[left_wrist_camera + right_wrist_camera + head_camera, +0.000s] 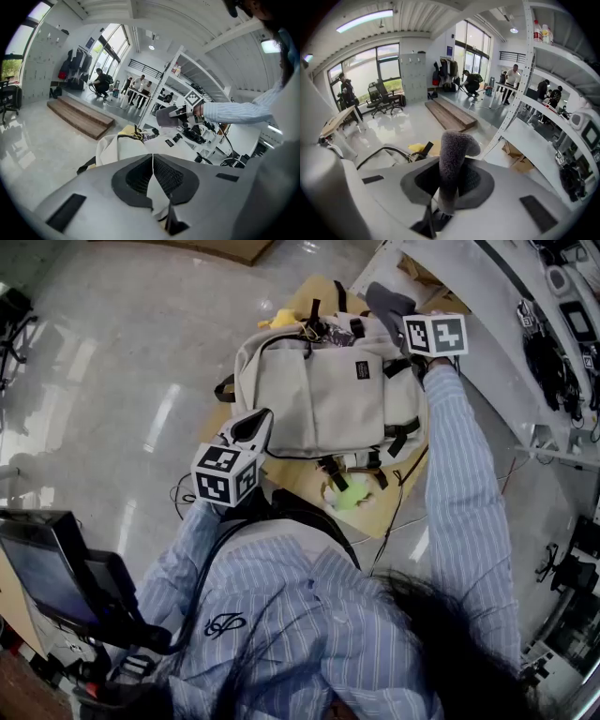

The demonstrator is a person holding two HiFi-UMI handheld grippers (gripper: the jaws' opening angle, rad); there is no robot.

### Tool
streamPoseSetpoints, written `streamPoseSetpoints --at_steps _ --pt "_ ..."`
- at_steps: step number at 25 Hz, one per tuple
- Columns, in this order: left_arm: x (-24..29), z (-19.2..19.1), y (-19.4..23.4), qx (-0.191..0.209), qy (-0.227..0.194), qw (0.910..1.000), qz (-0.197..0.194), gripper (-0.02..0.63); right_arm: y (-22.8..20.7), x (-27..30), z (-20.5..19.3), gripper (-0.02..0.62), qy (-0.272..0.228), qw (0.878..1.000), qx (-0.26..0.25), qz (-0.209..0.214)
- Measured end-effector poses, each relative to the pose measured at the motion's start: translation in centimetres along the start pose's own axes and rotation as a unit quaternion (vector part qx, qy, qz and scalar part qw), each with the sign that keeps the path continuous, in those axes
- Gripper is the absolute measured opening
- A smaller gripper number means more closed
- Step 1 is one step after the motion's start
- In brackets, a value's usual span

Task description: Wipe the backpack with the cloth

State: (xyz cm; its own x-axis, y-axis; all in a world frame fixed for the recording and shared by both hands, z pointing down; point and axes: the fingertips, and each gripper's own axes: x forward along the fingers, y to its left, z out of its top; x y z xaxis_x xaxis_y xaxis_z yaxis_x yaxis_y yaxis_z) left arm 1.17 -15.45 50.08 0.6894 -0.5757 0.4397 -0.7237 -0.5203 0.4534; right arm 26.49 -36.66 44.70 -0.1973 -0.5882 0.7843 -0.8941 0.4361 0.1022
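Wiping seems unstarted: my right tongs (449, 183) pinch the grey cloth (454, 152) above the backpack (319, 395), while my left tongs (152, 160) sit closed, empty.

I take this for an open-plan lab or workshop hall: polished floor (112, 362); white metal shelving (527, 70) loaded with cabled devices (562, 343); grey lockers (412, 75), office chairs (382, 96) and tall windows (389, 65) along the far side. People (511, 79) stand grouped in the background near a low wooden platform (450, 115).
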Motion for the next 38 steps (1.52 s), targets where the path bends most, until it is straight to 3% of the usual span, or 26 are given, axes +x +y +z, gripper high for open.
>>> streamPoseSetpoints --at_steps 4,10,21,26,32,35,38 --pt "-0.6 0.4 1.0 -0.011 -0.005 0.9998 0.012 0.009 -0.2 2.6 -1.6 0.055 0.041 0.999 0.001 -0.004" --pt "0.1 1.2 1.1 -0.016 -0.008 0.9998 0.009 0.009 2.4 1.9 -5.4 0.055 0.055 0.997 0.026 0.043" --pt "4.5 2.7 -5.8 0.025 -0.004 0.9974 -0.068 0.009 8.9 -5.9 -13.9 0.055 0.045 0.987 0.079 0.132" --pt "6.2 2.1 -9.8 0.045 0.008 0.9927 -0.111 0.009 12.0 -9.9 -20.0 0.055 0.050 0.981 0.122 0.142" --pt "7.7 0.5 -12.4 0.056 0.022 0.9880 -0.142 0.009 15.8 -13.6 -27.3 0.055 0.050 0.967 0.218 0.126" --pt "8.2 0.2 -13.3 0.053 0.028 0.9865 -0.153 0.009 16.5 -14.7 -29.3 0.055 0.047 0.953 0.273 0.122" --pt "8.2 0.0 -14.0 0.052 0.034 0.9849 -0.162 0.009 15.7 -15.4 -28.6 0.055 0.050 0.956 0.261 0.124"
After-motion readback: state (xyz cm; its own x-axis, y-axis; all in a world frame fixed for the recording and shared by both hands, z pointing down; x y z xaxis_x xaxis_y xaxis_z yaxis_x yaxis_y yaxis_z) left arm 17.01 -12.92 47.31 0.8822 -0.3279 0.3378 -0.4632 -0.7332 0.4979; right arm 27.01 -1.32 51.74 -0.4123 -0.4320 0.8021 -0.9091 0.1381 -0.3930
